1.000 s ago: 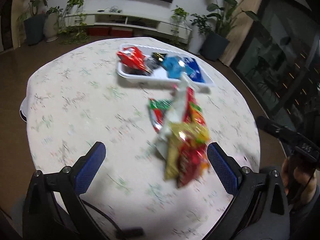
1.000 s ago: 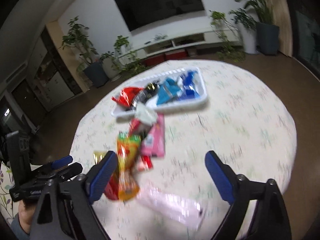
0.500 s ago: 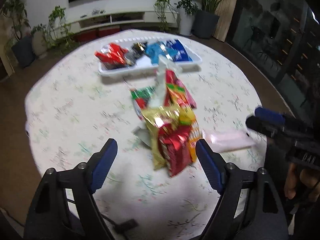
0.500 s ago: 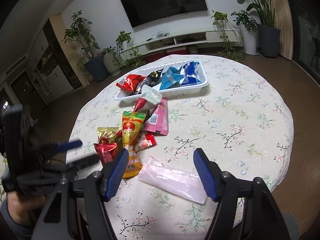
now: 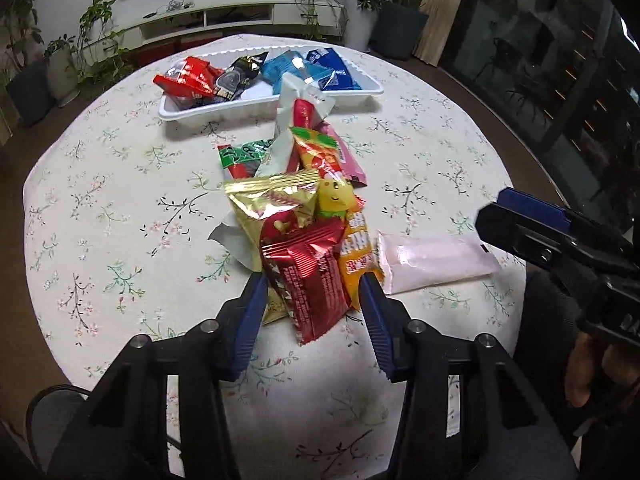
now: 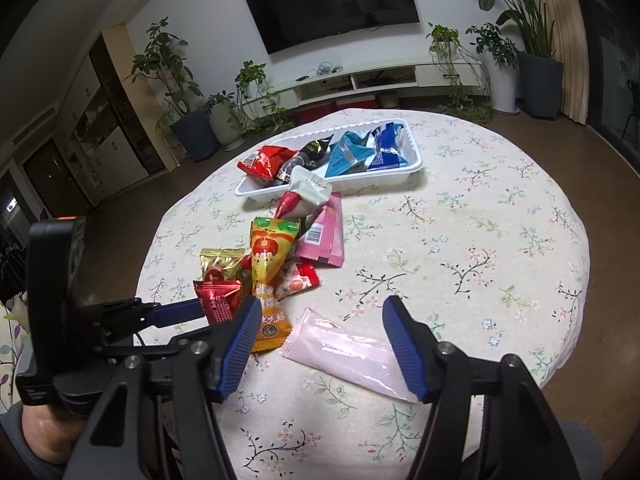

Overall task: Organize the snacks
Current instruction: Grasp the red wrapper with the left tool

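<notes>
The left tool [image 5: 312,300], its jaws just narrowed but not yet pressing, straddles the shiny dark-red foil snack packet [image 5: 310,276], whose long axis points ahead.

black hand-held gripper [image 5: 312,304], ribbed blue pads [image 5: 250,316]

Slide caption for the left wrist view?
Left claw closing around red packet in snack pile; tray behind.

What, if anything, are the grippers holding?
Nothing clearly yet: both jaws have just been closing, left gripper around the red packet's near end, right gripper above the pink packet.
</notes>
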Action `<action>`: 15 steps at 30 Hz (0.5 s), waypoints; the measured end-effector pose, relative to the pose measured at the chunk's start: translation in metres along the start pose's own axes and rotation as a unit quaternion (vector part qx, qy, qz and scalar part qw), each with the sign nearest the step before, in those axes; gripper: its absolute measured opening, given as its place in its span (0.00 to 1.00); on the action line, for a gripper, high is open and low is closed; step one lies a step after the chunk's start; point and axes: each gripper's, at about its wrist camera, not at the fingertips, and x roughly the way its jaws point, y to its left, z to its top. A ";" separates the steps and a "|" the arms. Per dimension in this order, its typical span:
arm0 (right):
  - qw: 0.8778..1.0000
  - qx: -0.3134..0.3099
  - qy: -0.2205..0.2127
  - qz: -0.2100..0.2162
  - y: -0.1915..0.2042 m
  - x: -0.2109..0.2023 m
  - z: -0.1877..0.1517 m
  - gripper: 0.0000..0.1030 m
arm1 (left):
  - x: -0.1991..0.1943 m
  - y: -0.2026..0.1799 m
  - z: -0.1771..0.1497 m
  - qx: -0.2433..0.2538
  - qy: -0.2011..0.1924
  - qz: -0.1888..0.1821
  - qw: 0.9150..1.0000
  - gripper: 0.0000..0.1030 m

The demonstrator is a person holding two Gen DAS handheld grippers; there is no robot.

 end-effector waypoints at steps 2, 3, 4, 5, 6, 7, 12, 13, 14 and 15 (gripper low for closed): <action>1.000 0.000 0.003 0.001 0.000 0.002 -0.001 0.64 | 0.006 0.003 0.000 -0.005 0.004 0.000 1.000 0.43; 1.000 0.001 0.004 0.001 0.001 0.003 -0.002 0.64 | 0.010 0.005 0.000 -0.009 0.007 -0.004 1.000 0.41; 1.000 0.001 0.006 0.002 0.001 0.004 -0.003 0.64 | 0.012 0.007 0.000 -0.011 0.009 -0.008 1.000 0.40; 1.000 0.001 0.007 0.002 0.002 0.004 -0.004 0.64 | 0.014 0.008 0.001 -0.009 0.009 -0.007 1.000 0.40; 1.000 0.000 0.008 0.003 0.003 0.005 -0.004 0.64 | 0.016 0.008 0.003 -0.007 0.010 -0.007 1.000 0.40; 1.000 -0.001 0.009 0.002 0.003 0.006 -0.005 0.64 | 0.019 0.010 0.004 -0.007 0.012 -0.008 1.000 0.40; 1.000 -0.003 0.010 0.002 0.004 0.006 -0.005 0.64 | 0.016 0.021 0.006 -0.024 0.004 -0.031 0.999 0.27; 1.000 -0.003 0.010 0.002 0.004 0.005 -0.005 0.64 | 0.016 0.023 0.005 -0.028 0.005 -0.037 0.999 0.27; 1.000 -0.002 0.010 0.002 0.004 0.006 -0.005 0.64 | 0.014 0.026 0.004 -0.031 0.005 -0.044 0.999 0.27; 1.000 -0.001 0.010 0.002 0.003 0.005 -0.005 0.64 | 0.013 0.028 0.003 -0.034 0.004 -0.048 0.998 0.26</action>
